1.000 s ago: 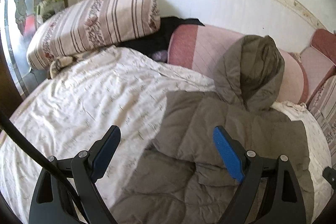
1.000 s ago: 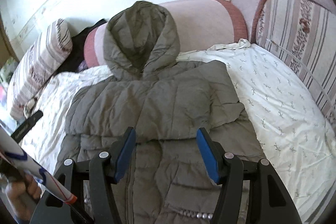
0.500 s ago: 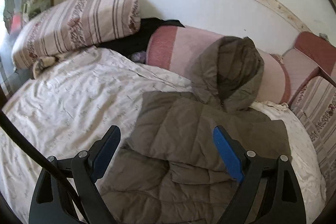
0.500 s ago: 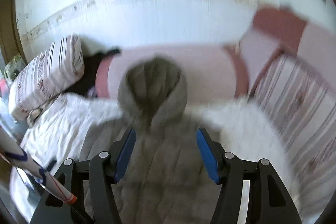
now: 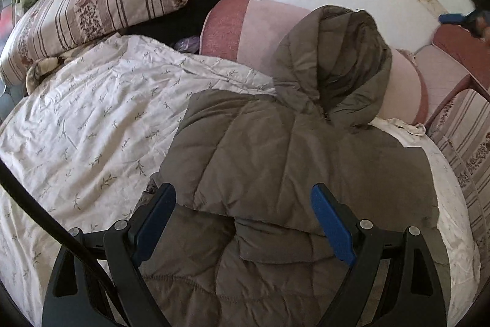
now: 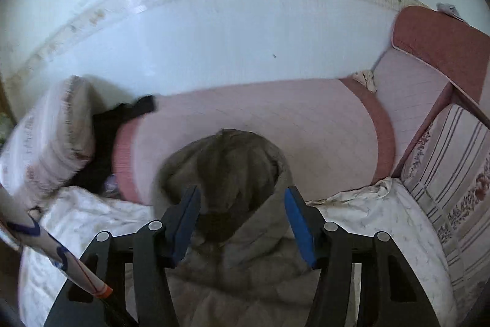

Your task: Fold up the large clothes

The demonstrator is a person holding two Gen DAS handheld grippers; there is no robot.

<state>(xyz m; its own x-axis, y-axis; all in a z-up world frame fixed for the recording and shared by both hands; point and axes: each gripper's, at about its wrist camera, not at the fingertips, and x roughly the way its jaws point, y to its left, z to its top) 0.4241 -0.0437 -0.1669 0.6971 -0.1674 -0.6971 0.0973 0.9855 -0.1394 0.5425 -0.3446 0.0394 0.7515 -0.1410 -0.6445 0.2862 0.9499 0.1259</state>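
My left tool [image 5: 243,224] is wide open, empty, over the jacket [image 5: 275,161] with bare sheet [image 5: 92,124] on its left. My right tool [image 6: 242,222] is closing on nothing, above the hood [image 6: 232,161]. The jacket lies lengthwise on the bed, hood against the pink bolster [image 6: 275,118] at the wall [image 6: 245,29].

Left hand-held gripper [image 5: 243,222], right hand-held gripper [image 6: 242,219], black frames, blue pads [image 5: 332,230], silver screws
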